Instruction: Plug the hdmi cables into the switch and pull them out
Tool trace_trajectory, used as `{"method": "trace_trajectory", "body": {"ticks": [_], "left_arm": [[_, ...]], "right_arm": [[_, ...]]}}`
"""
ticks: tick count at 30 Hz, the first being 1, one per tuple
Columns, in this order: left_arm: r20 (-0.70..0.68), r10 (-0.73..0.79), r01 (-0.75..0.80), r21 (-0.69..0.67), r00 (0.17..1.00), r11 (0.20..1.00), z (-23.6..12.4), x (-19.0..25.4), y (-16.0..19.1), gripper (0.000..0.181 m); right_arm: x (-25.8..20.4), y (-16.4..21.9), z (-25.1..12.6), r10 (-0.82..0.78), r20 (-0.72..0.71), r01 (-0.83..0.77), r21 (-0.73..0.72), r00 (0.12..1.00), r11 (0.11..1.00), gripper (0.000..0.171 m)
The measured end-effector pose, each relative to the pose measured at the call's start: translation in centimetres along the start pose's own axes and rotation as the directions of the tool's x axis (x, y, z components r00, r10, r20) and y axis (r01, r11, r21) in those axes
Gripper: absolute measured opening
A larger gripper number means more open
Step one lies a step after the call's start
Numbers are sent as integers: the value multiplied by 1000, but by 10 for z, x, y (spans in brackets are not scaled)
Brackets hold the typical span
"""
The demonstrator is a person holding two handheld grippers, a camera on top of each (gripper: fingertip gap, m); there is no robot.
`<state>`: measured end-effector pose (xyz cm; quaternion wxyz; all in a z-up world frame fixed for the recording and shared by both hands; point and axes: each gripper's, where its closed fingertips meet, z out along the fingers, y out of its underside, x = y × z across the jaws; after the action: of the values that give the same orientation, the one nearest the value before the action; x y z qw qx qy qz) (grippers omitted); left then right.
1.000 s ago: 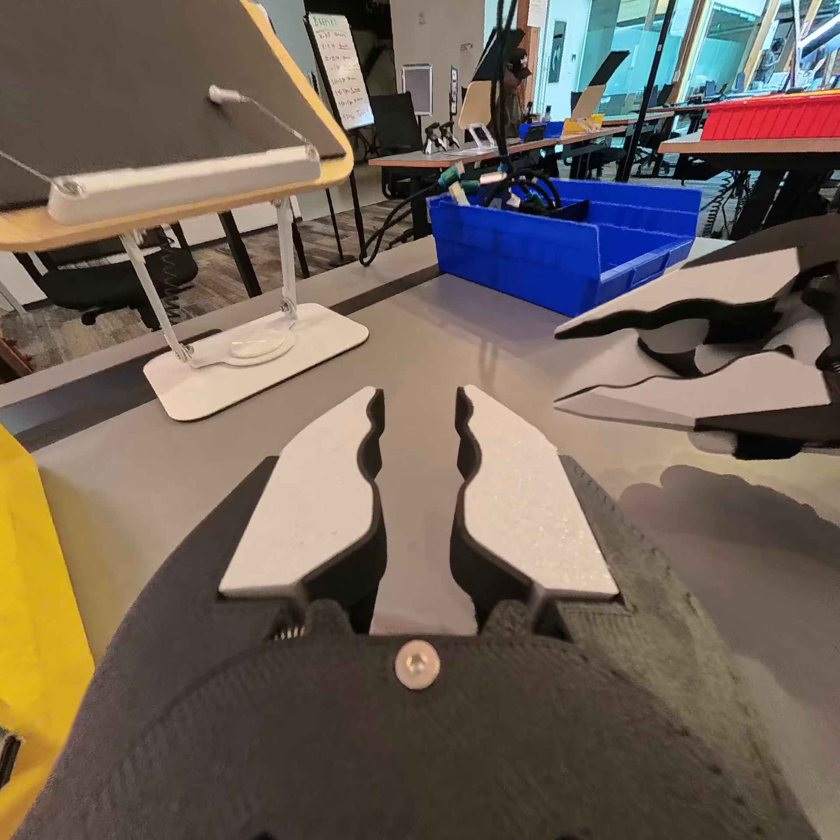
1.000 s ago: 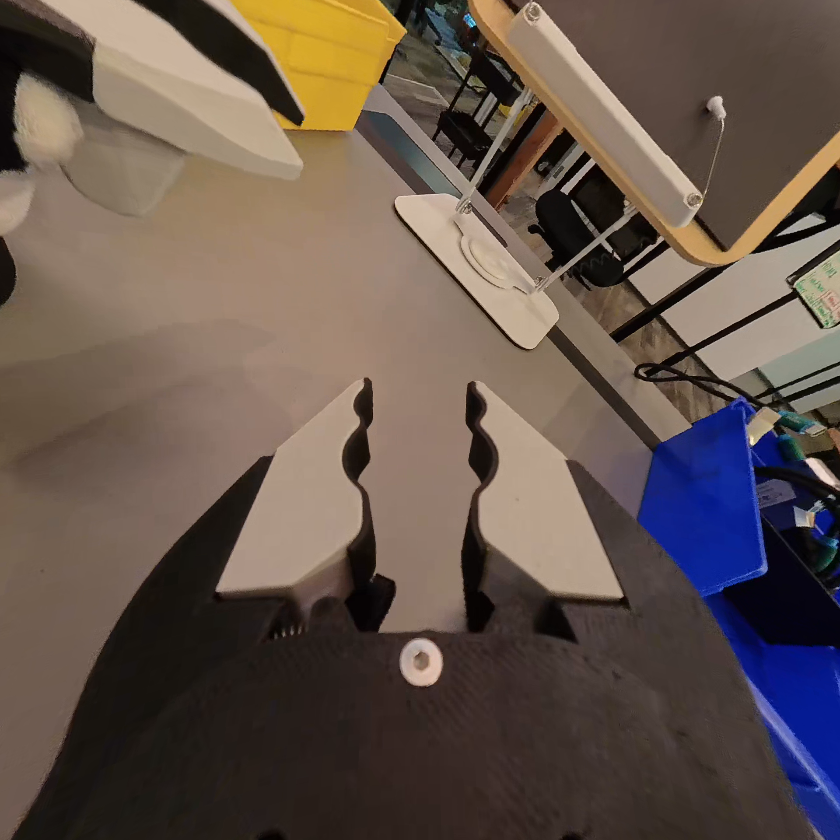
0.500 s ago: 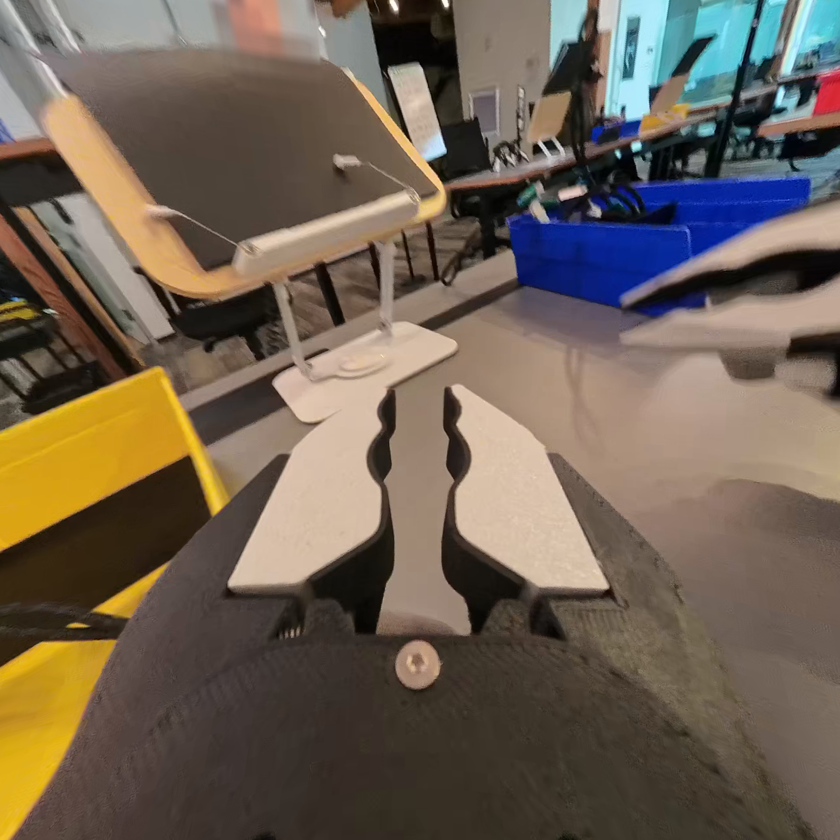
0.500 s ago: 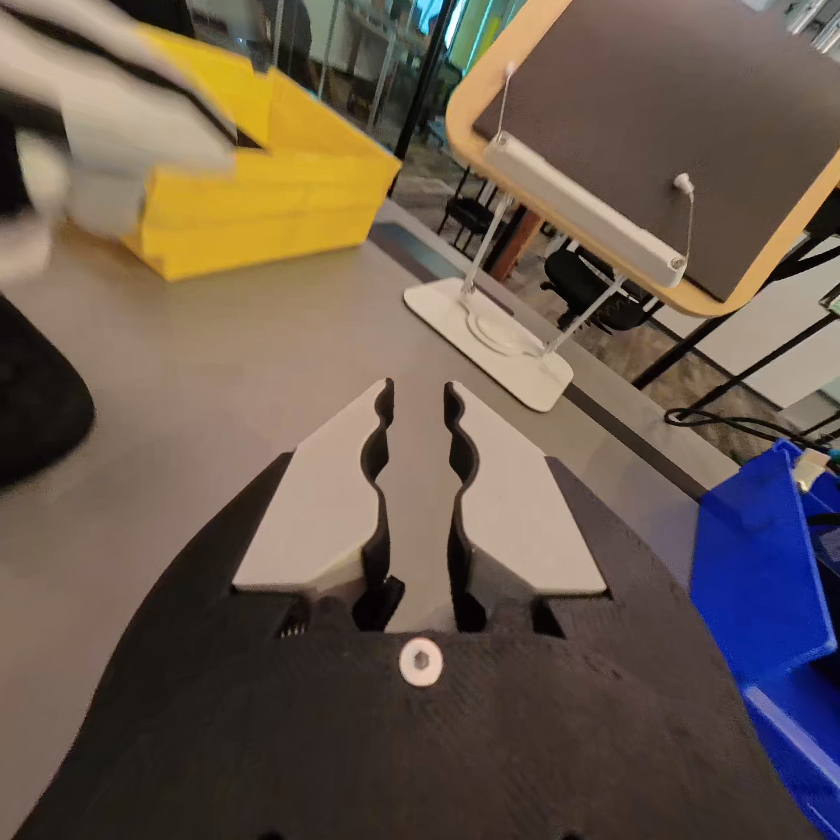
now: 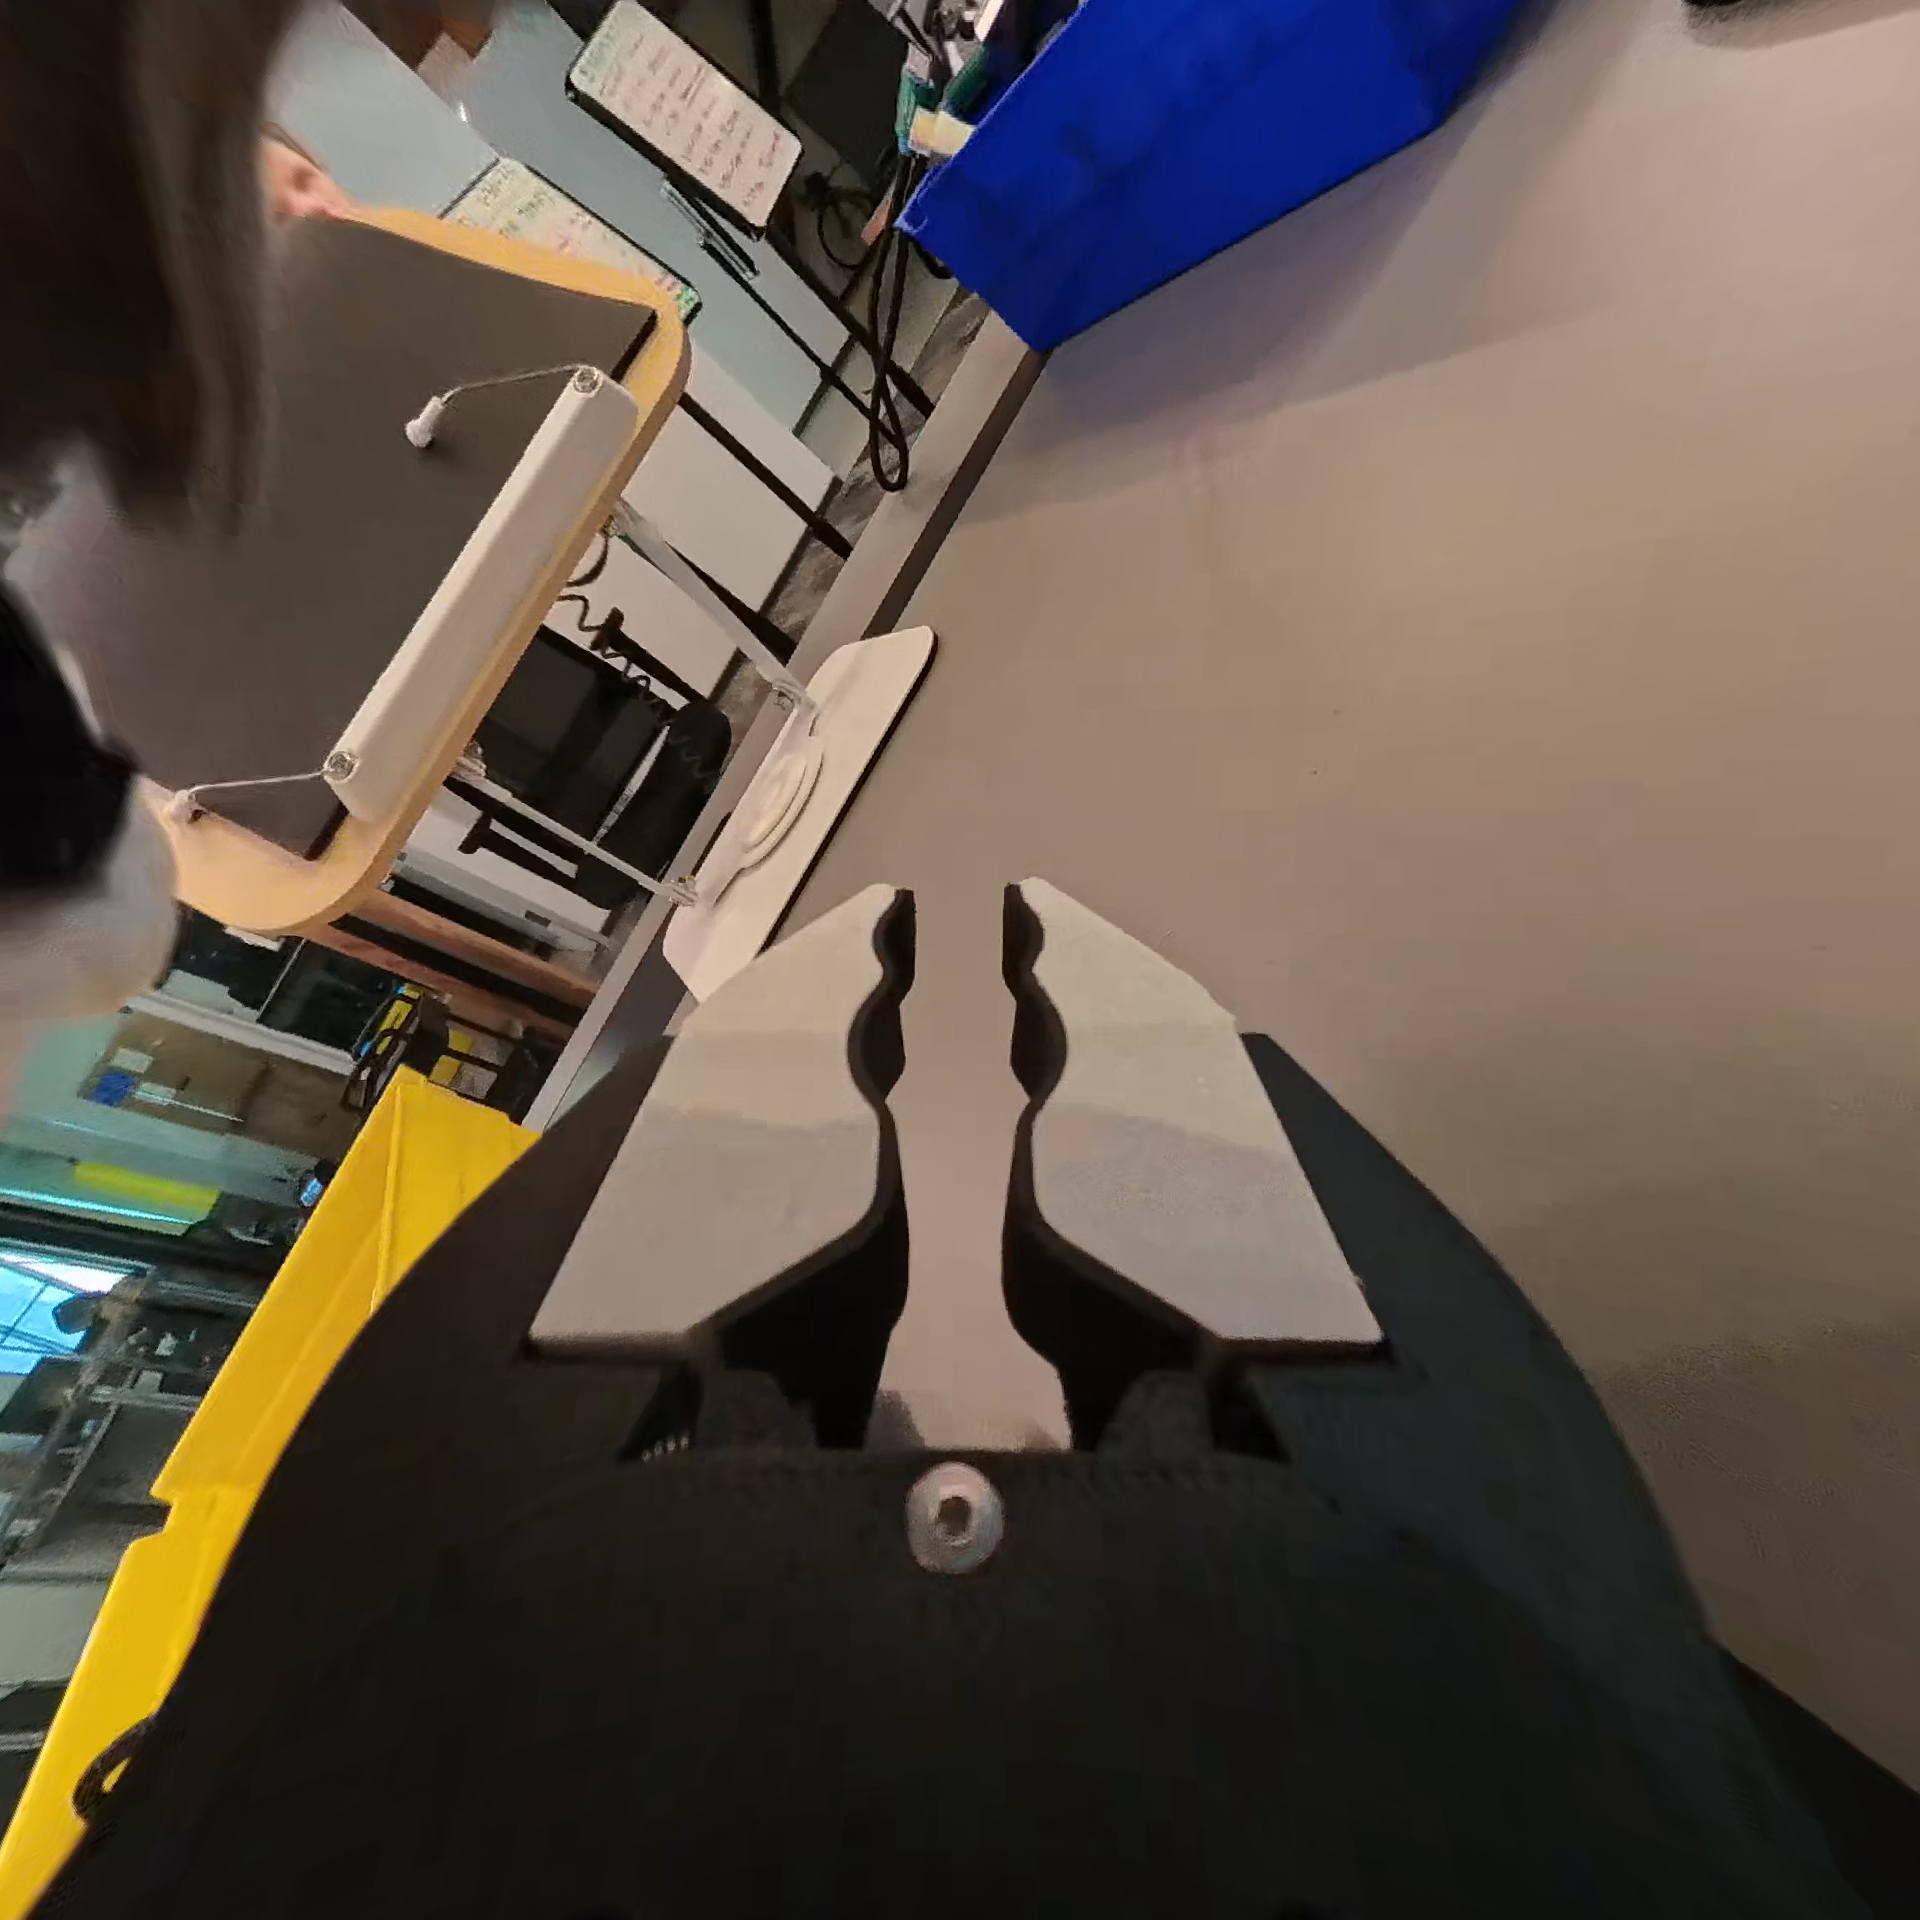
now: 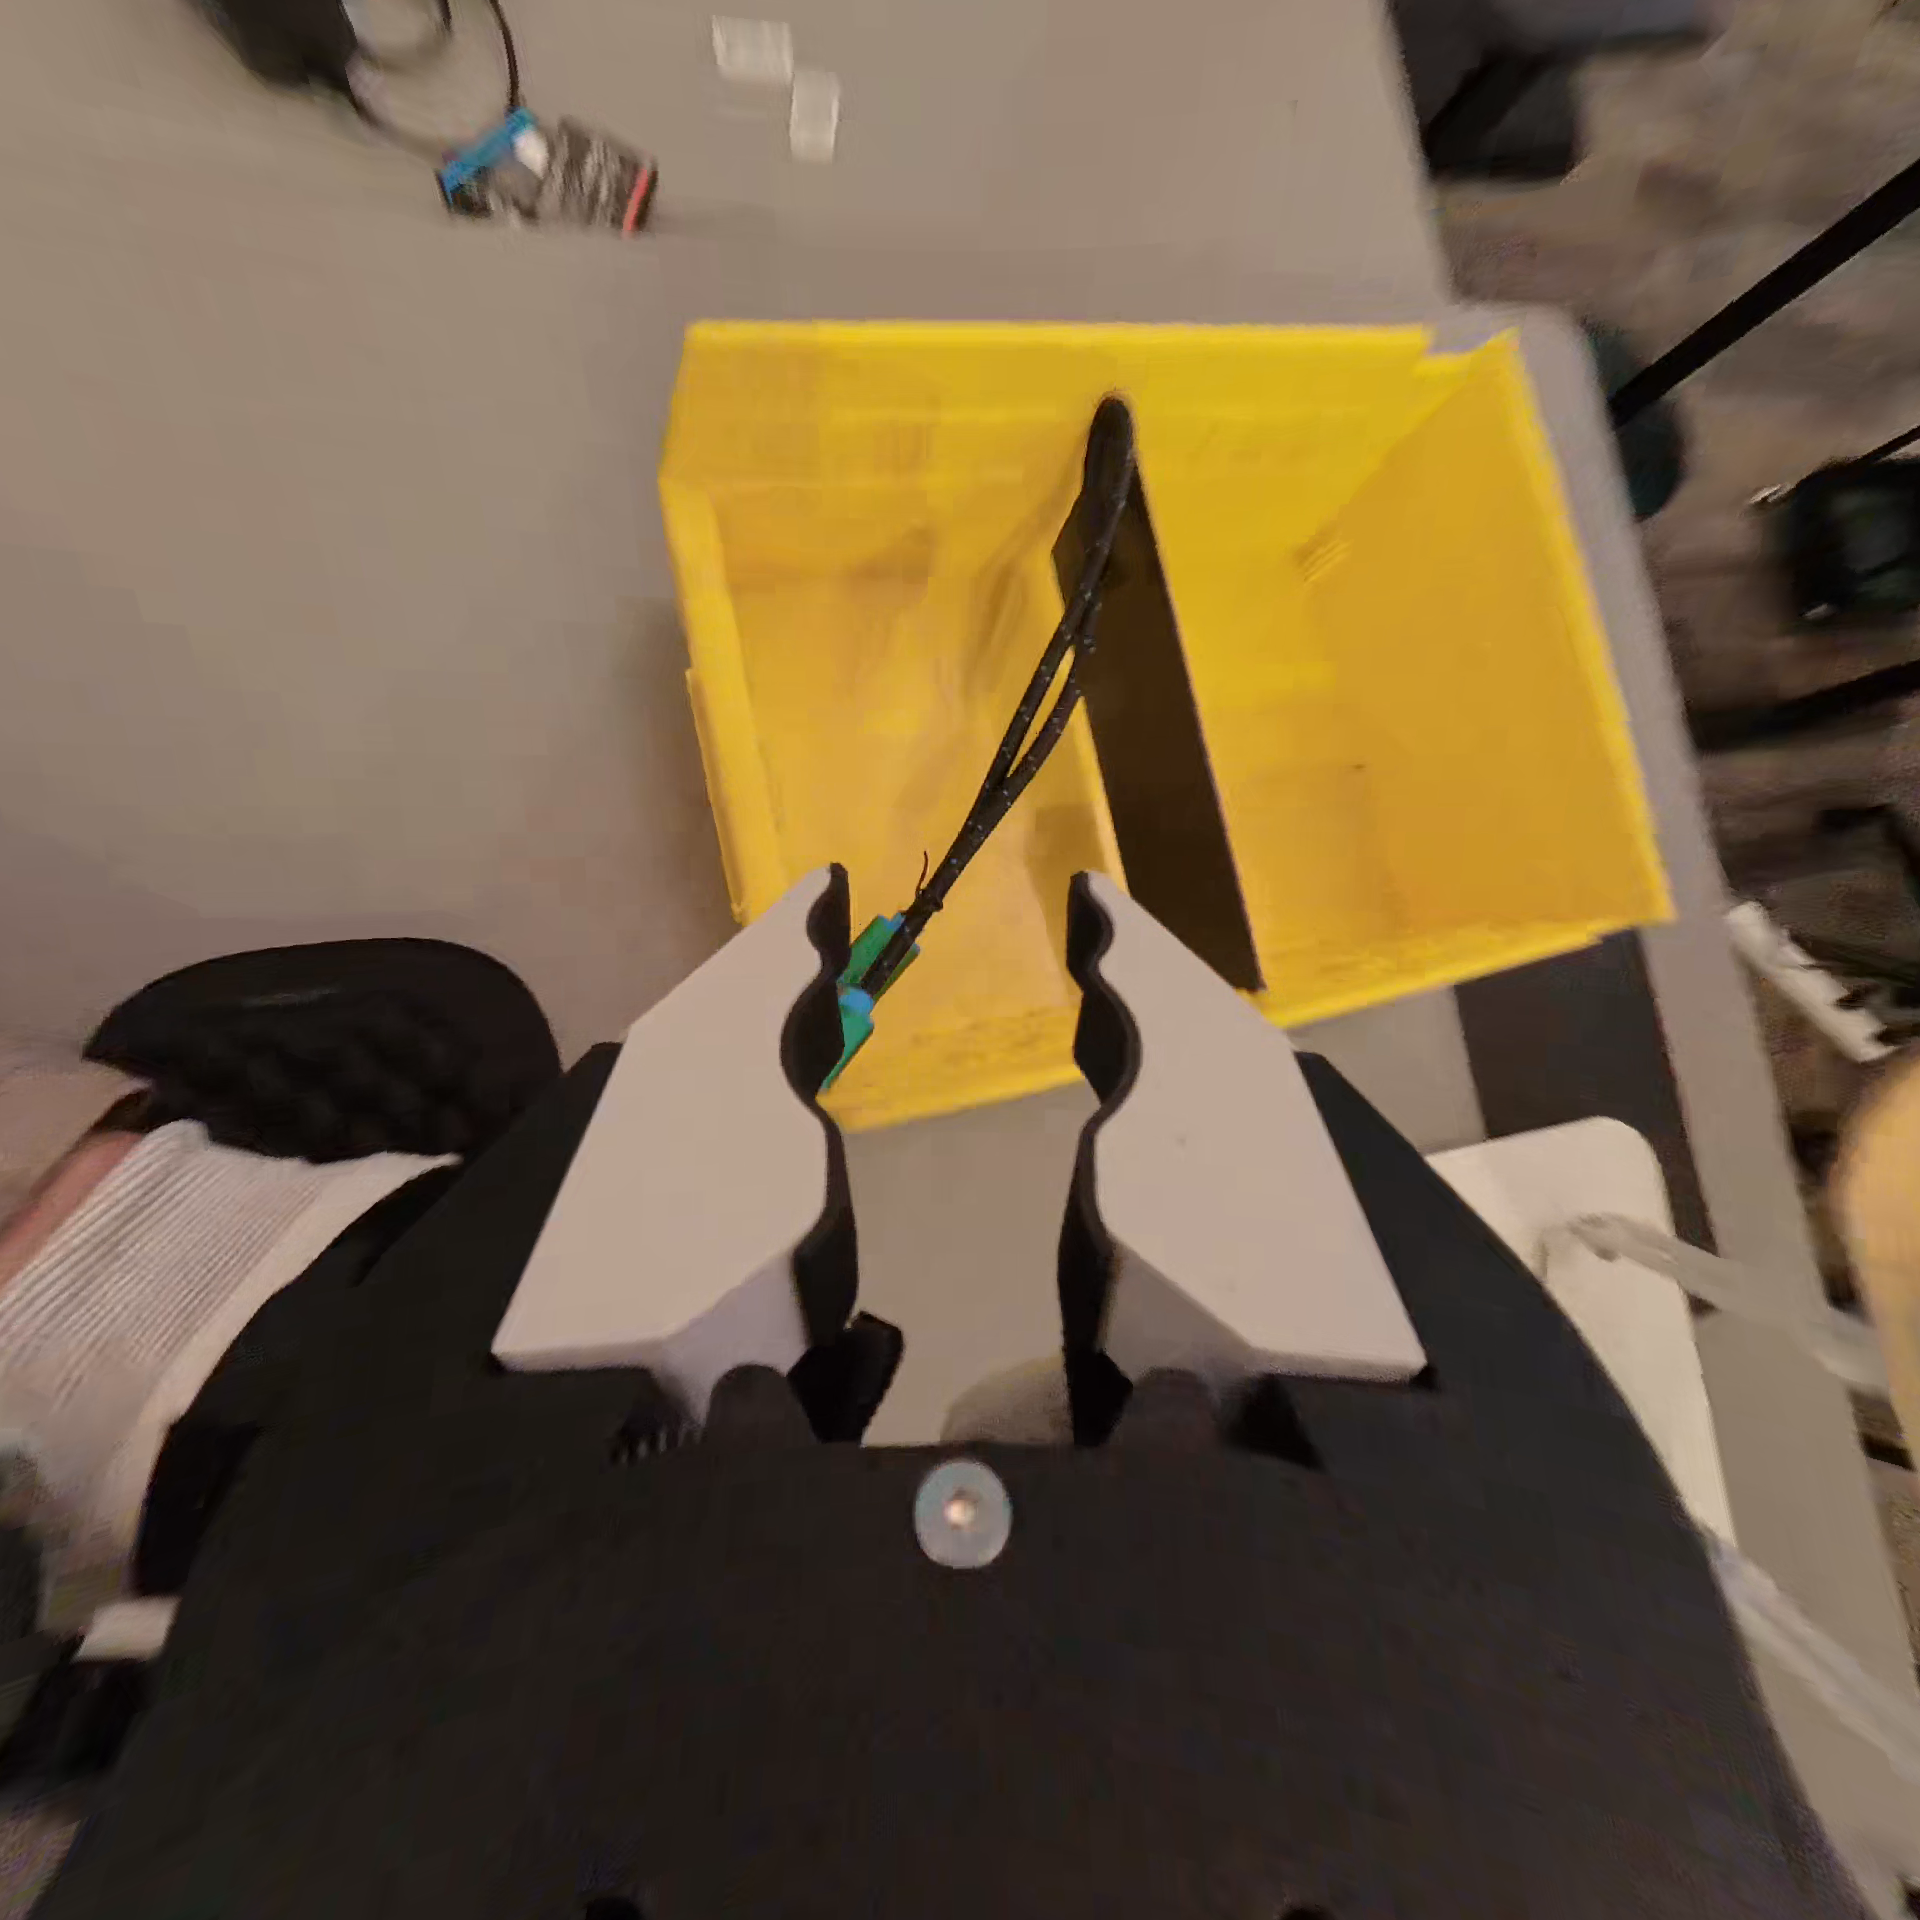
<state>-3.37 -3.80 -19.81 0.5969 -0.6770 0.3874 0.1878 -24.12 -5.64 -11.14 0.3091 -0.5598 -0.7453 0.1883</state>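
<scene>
Grippers first: we see the right hand-held gripper (image 6: 954, 883) spread wide, holding nothing, pointed down over the yellow bin (image 6: 1455, 644) that sits on the grey desk (image 6: 343, 540). Black braided cable (image 6: 1039, 717) lies in the bin ahead of the fingers, draped over the bin's dark divider (image 6: 1153, 748); its green and blue plug end (image 6: 868, 982) sits just beside the left finger's inner edge, and we cannot tell if it touches. Far ahead and to the left of this gripper, a blurred dark device with a blue cable end (image 6: 545, 177) lies on the desk, too smeared to identify as the switch. Left hand-held gripper (image 5: 958, 904) has a narrow gap between its fingers, nothing between them, view rolled sideways over bare desk (image 5: 1455, 727). Ahead-left of it stands a tilted board stand (image 5: 416, 540) on a white base (image 5: 821, 790); blue bin (image 5: 1195, 145) far ahead, yellow bin (image 5: 343, 1299) close at its left.
</scene>
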Motion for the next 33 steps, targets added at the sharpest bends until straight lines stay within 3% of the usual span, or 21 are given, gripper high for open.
{"method": "trace_trajectory", "body": {"ticks": [4, 10, 13, 14, 16, 19, 26, 30, 33], "left_arm": [[-10, -27, 27, 12, 1000, 1000, -1, -1, 0, 15], [-11, -44, 44, 32, 999, 999, -3, -2, -1, 15], [-5, -46, 47, 44, 999, 998, -5, -3, -2, 14], [-4, -48, 49, 47, 999, 998, -5, -4, -3, 14], [-5, -53, 53, 47, 999, 997, -5, -4, -2, 14], [-7, -49, 49, 44, 999, 998, -5, -3, -2, 14], [-5, -53, 54, 47, 999, 997, -5, -4, -2, 14], [5, -62, 61, 61, 998, 996, -7, -6, -4, 14], [22, -94, 92, 74, 995, 993, -9, -12, -4, 15]], "right_arm": [[4, 16, 72, 14, 118, 14, -226, 993, 974, 56], [9, 36, 126, -45, 160, 109, -420, 986, 901, 55], [6, 51, 142, -57, 199, 149, -486, 978, 861, 43], [9, 55, 145, -72, 190, 160, -505, 979, 848, 28], [16, 58, 147, -104, 166, 177, -517, 981, 838, 19], [23, 46, 143, -100, 132, 151, -461, 986, 874, 8], [32, 0, 99, -71, 77, 85, -191, 994, 978, 3], [33, -29, 39, -27, 40, 25, 33, 999, 999, 3], [41, -26, -29, -1, -37, 7, 169, 999, 986, 3]]}}
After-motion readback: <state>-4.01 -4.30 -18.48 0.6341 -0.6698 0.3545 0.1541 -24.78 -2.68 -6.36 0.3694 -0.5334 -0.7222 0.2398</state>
